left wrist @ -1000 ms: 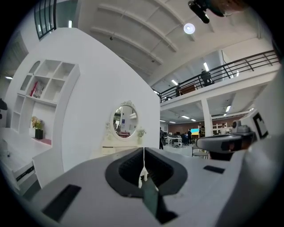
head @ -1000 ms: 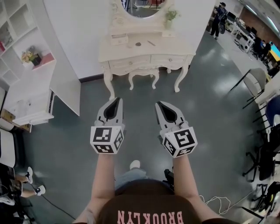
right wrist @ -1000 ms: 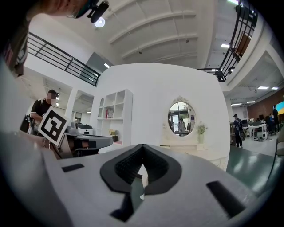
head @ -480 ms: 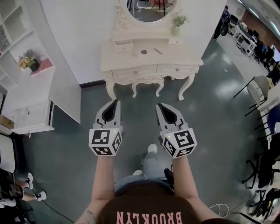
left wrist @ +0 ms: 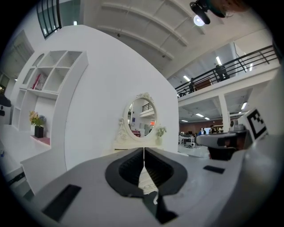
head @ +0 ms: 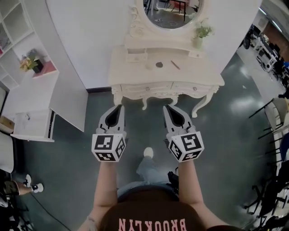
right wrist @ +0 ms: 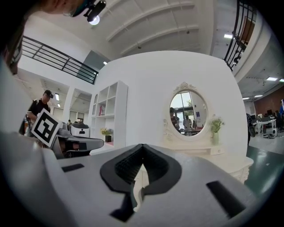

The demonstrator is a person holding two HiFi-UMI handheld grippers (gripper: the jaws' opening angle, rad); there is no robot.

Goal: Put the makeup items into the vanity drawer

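Plainly, the makeup items lie on top of the vanity, in front of its oval mirror: a slim stick and, just to its left, a small round dark piece, the two near each other but apart. The stick lies flat with its long axis on a diagonal in the head view, running from the mirror side down and rightward toward the front edge; which end is the tip is too small to tell. Both sit out in the open near the middle of the top, which probably leaves them easy to reach from the front. The drawer below them looks closed, so it likely needs pulling out first. Further out, the left gripper and right gripper are held level and side by side, short of the vanity and pointing at it. Each has its jaws clenched together with nothing between them, a sensible carrying posture before any reach. A white shelf unit stands off to the left.
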